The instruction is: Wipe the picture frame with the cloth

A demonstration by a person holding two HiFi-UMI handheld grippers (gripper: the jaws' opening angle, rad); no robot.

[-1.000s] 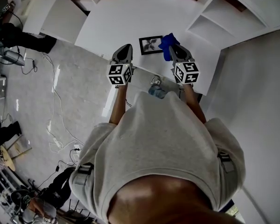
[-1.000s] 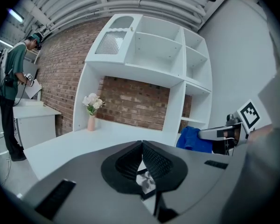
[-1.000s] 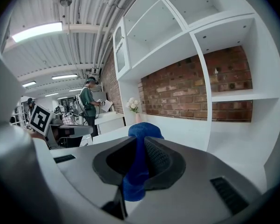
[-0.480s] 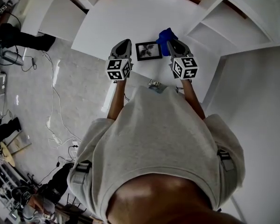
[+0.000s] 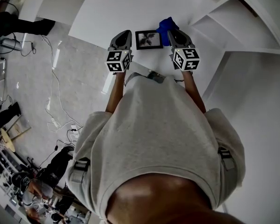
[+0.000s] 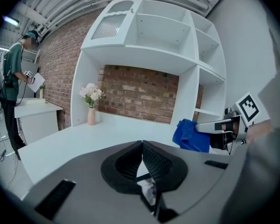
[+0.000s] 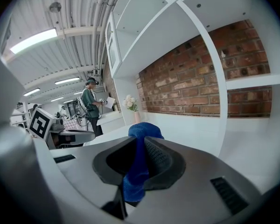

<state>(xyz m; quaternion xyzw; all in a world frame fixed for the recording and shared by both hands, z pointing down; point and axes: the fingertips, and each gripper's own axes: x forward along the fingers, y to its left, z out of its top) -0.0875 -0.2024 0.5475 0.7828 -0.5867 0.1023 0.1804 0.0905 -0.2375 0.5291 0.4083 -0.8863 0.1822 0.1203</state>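
A small black picture frame (image 5: 147, 39) with a dark plant print lies flat near the front edge of the white table (image 5: 112, 8). My left gripper (image 5: 126, 34) hovers just left of the frame with its jaws shut and empty. In the left gripper view a sliver of the frame (image 6: 149, 190) shows under the closed tips (image 6: 142, 144). My right gripper (image 5: 172, 33) is at the frame's right side, shut on a blue cloth (image 5: 165, 26). The cloth (image 7: 137, 164) bulges between and past the jaws. From the left gripper view the cloth (image 6: 191, 135) hangs off the right gripper (image 6: 226, 130).
A white shelf unit (image 5: 233, 13) stands at the table's right and back, against a brick wall. A pink vase with white flowers (image 6: 91, 108) sits far back on the table. A person (image 6: 11, 73) stands off to the left. Cables (image 5: 53, 78) trail on the floor.
The view has shifted as the person came closer to the table. Both grippers stay either side of the frame; the right one with the cloth has edged a little further forward.
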